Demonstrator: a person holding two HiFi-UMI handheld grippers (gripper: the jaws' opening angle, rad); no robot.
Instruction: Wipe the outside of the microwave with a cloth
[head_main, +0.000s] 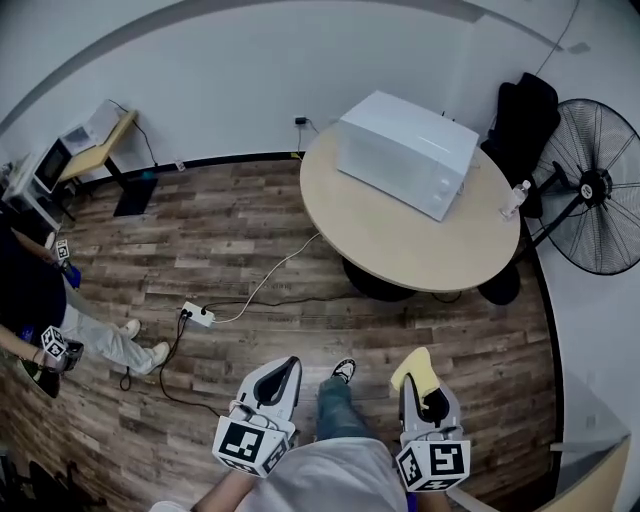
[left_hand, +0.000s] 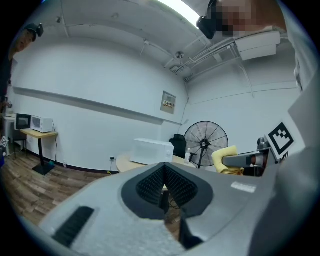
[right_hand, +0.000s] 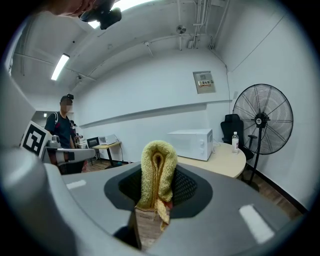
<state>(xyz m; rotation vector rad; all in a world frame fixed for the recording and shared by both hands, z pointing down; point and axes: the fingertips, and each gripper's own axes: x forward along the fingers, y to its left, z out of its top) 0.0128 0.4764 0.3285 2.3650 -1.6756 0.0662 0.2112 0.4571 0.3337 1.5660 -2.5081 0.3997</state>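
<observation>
1. The right tool (right_hand: 156, 186) is clamping a folded yellow cloth (right_hand: 158, 167), and the fold is standing up past the jaw tips like a soft pad. That grip is looking firm, so no re-gripping is needed.
2. The left tool (left_hand: 165, 192) is showing its jaws pressed together with nothing between them. It is free to steady things later.
3. The microwave (head_main: 405, 152) is sitting on the far part of the round bench (head_main: 400, 245), well apart from both tools. No wiping has begun, so I judge the step in hand to be the walk-up.
4. A white power strip (head_main: 198, 316) and its cable (head_main: 270, 275) are lying on the wood floor (head_main: 250, 220) towards the bench. Stepping to the right of them looks the safer line.
5. On arrival, the protruding fold should be meeting the casing first, not the hard jaw tips. Tilting the right tool so the cloth lies broadly on the top panel should give fuller contact.
6. Long overlapping strokes across the top, then down the front and sides, look the tidiest order.
7. A water bottle (head_main: 514, 198) is standing near the microwave's right end. Strokes on that side should be ending short of it, or it could topple.
8. If the microwave slides under pressure, the left tool could be bracing the opposite side.
</observation>
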